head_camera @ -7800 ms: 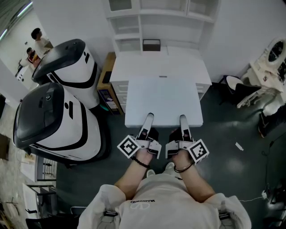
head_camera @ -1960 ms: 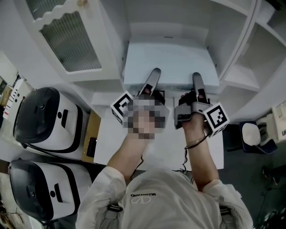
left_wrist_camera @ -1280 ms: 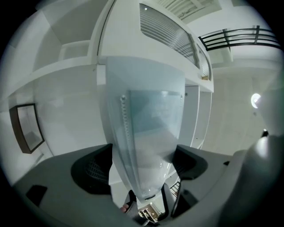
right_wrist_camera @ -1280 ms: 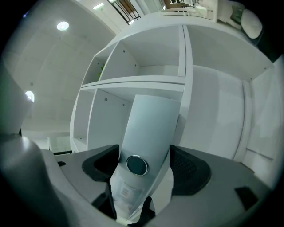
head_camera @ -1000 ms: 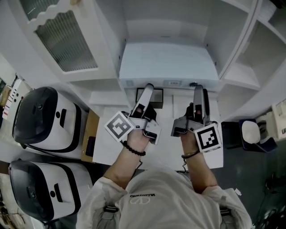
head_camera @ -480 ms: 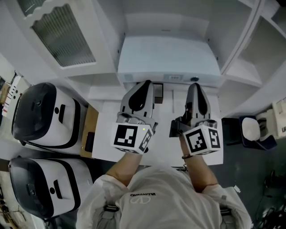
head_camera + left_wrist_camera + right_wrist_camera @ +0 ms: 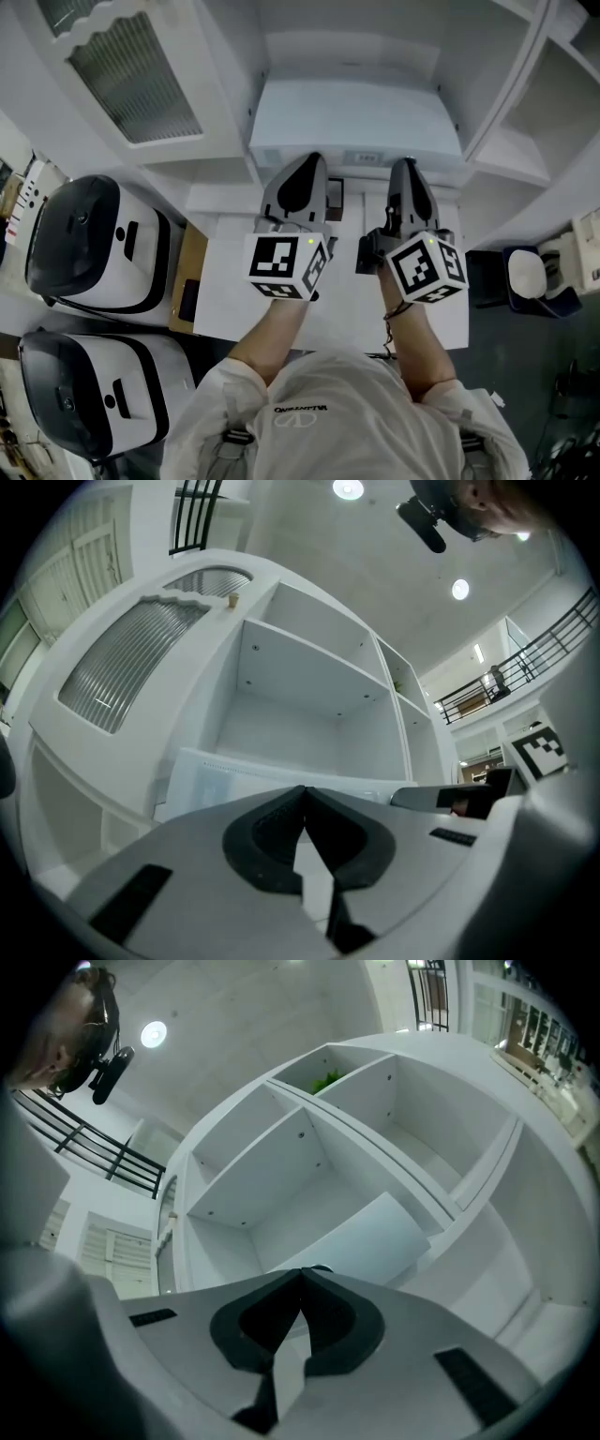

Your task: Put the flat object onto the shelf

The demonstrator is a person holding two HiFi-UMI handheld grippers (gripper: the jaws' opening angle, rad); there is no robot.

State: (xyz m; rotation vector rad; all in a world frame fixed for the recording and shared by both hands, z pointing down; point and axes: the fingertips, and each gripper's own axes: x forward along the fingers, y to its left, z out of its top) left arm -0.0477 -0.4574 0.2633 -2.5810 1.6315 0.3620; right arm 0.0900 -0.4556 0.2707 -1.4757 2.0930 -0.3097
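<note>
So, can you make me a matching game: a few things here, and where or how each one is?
1. flat white panel
2. left gripper
3. ribbed glass cabinet door
4. black-and-white rounded machines

A. shut, empty
B. far left, beside the white desk
C. lying in the open shelf compartment
D. upper left, beside that compartment

Pairs: 1-C, 2-A, 3-D, 4-B.

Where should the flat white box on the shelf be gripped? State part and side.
Take the flat white box by its near long edge, coming from the front, left gripper and right gripper toward opposite corners. It lies flat in the cupboard bay, whose walls close off its sides and back; only that thin edge faces out.
</note>
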